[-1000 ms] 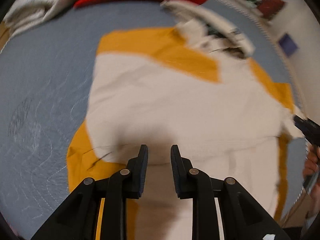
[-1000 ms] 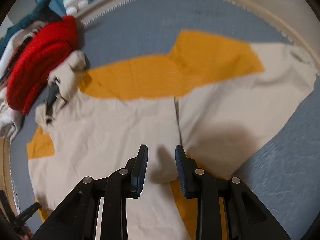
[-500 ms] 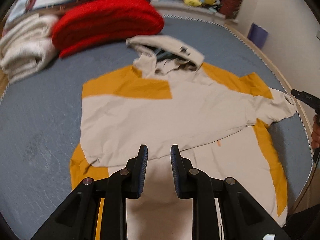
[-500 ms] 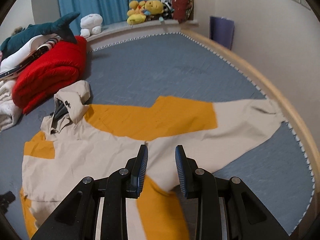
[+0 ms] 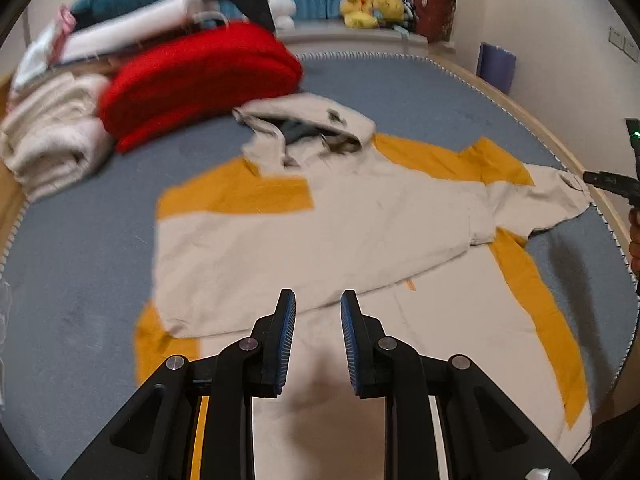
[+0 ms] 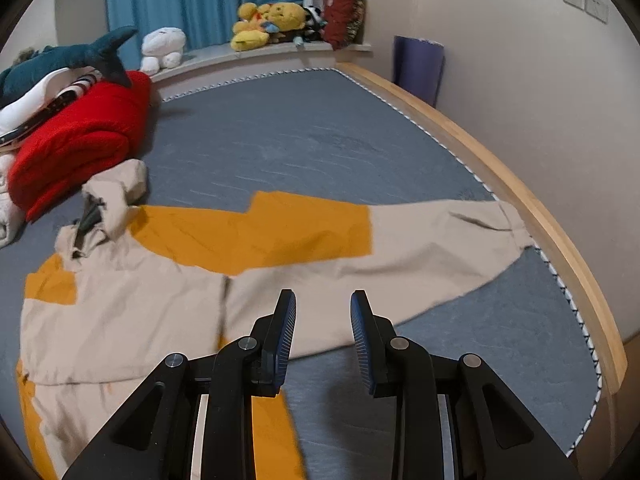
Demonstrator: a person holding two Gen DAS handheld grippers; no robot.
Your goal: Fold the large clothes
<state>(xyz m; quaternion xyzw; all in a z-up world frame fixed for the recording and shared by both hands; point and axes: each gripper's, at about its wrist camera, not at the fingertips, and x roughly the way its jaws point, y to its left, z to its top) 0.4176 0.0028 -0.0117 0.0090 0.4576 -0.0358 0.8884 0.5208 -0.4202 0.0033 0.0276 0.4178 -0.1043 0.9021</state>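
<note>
One sleeve (image 5: 240, 256) lies folded across the jacket (image 5: 400, 320), spread flat on the bed (image 6: 320, 140); its other sleeve (image 6: 440, 240) reaches beyond the jacket toward the bed's edge, unfolded. Left tool (image 5: 316, 320) and right tool (image 6: 323, 320) hover, jaws apart, empty. Most folding remains.

Grey bed (image 6: 304, 136): beige/orange hoodie (image 5: 320, 232) flat, red blanket (image 5: 200, 80), folded towels (image 5: 52, 140).
</note>
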